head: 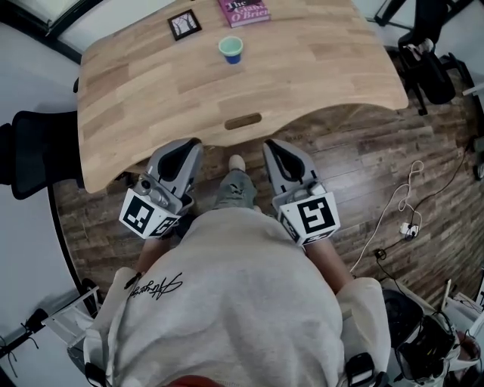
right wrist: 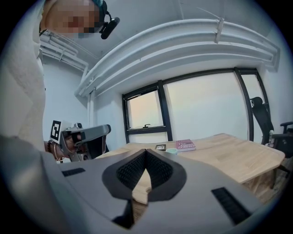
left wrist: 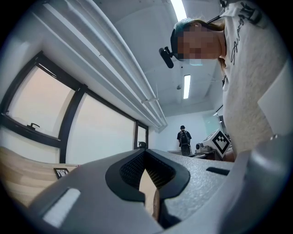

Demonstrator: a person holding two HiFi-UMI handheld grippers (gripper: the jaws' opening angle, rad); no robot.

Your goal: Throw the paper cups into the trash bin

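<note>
Toward the far side of the worktop (head: 318, 75) stands the cup (head: 231, 49), upright, with a small frame (head: 184, 24) to its left and a book (head: 243, 11) just beyond it, apart from both. A broad stretch of bare wood lies between the cup and the near edge, which curves inward around a slot (head: 243, 121). Both tools are held side by side just short of that edge, over the floor (head: 378, 159), pointing at the worktop. The left tool (head: 187, 149) has its jaws together with nothing between them, and so does the right tool (head: 274, 149). A chair (head: 38, 155) stands by the left edge. On the right, the floor holds a loose cable (head: 401, 200).
</note>
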